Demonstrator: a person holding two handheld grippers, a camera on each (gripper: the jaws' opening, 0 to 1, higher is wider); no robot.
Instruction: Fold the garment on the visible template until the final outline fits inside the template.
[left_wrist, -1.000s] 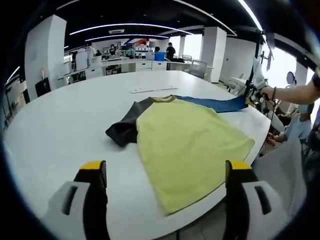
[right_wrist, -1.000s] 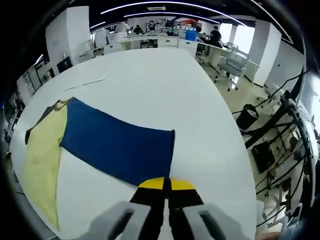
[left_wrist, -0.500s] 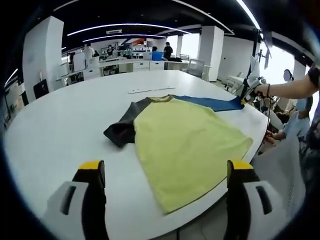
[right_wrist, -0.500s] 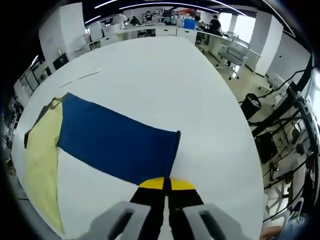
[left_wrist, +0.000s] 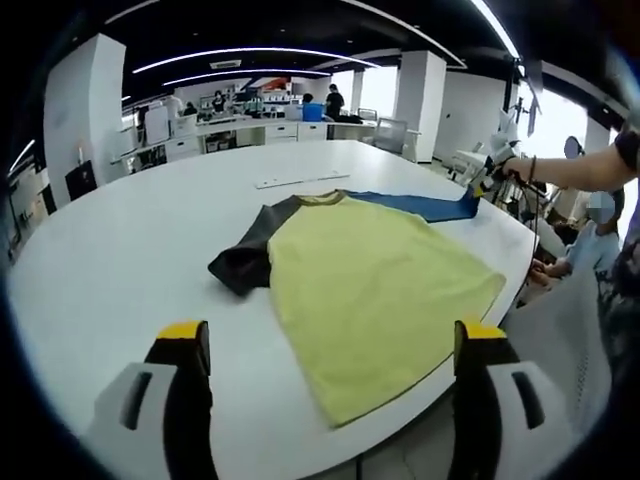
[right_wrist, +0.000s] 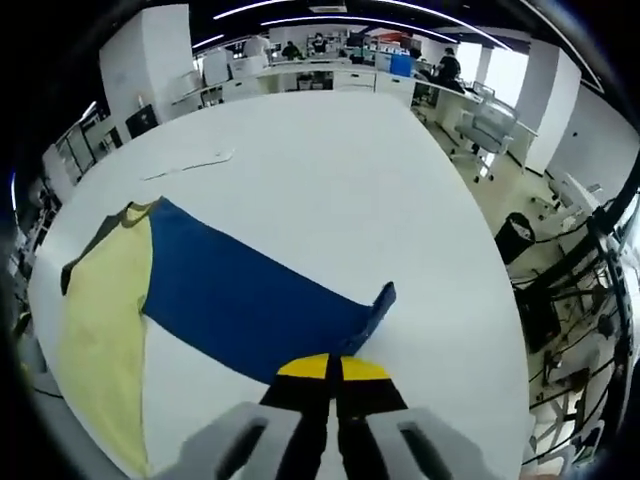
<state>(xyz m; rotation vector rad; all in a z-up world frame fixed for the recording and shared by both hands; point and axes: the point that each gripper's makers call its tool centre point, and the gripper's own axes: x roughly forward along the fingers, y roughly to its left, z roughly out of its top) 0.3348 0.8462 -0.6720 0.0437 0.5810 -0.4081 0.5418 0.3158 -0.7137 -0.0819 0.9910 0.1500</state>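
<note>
A T-shirt with a yellow body (left_wrist: 375, 280), a dark grey sleeve (left_wrist: 248, 255) and a blue sleeve (left_wrist: 420, 205) lies flat on the white table (left_wrist: 110, 250). My left gripper (left_wrist: 330, 345) stands open above the near table edge, with the shirt's hem between and beyond its jaws. My right gripper (right_wrist: 333, 368) is shut on the cuff end of the blue sleeve (right_wrist: 250, 300), whose far corner (right_wrist: 382, 300) is curling up. In the left gripper view the right gripper (left_wrist: 488, 180) and the hand holding it show at the sleeve's end.
A thin white strip (left_wrist: 305, 180) lies on the table beyond the shirt's collar, also seen as the strip (right_wrist: 190, 163). Office chairs (right_wrist: 490, 125), desks and people stand at the back. A person (left_wrist: 600, 240) sits beside the table's right edge.
My right gripper has lifted the blue sleeve's cuff and drawn it inward, so its far corner now curls up. The left gripper has stayed still.
</note>
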